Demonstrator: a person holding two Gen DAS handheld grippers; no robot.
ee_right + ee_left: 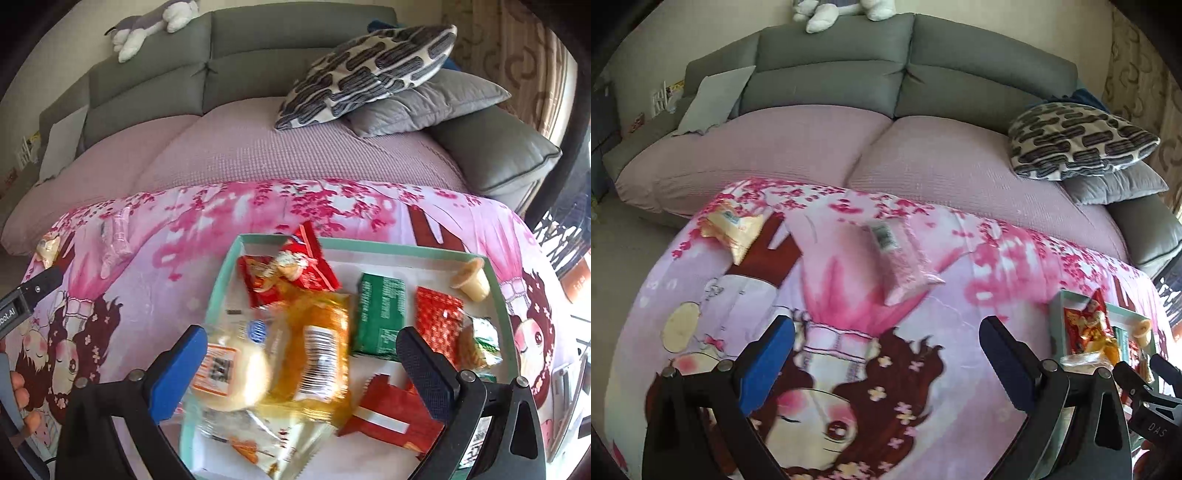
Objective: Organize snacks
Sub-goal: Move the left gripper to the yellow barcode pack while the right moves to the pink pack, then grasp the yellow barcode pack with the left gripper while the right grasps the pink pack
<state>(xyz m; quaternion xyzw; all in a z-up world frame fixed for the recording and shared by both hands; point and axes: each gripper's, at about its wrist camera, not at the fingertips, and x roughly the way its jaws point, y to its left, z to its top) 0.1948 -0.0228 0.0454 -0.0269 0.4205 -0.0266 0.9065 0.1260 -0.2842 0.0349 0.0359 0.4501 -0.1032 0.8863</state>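
My left gripper (886,354) hangs open over the pink cartoon-print cloth (849,387), nothing between its fingers. Beyond it lie a pink packet (905,258) and, far left, a yellow snack bag (733,225). My right gripper (301,347) is open above the teal-rimmed tray (221,280). A blurred bun packet (236,376) and an orange packet (317,354) lie between its fingers, and the pads are not pressing on them. The tray also holds red bags (295,269), a green packet (380,314), a red foil packet (439,325) and a jelly cup (474,280).
A grey sofa (831,62) with a pink seat cover runs behind the cloth. A patterned cushion (1078,140) lies on grey pillows at its right end. A plush toy (147,22) rests on the backrest. A person's hand (18,387) shows at the lower left.
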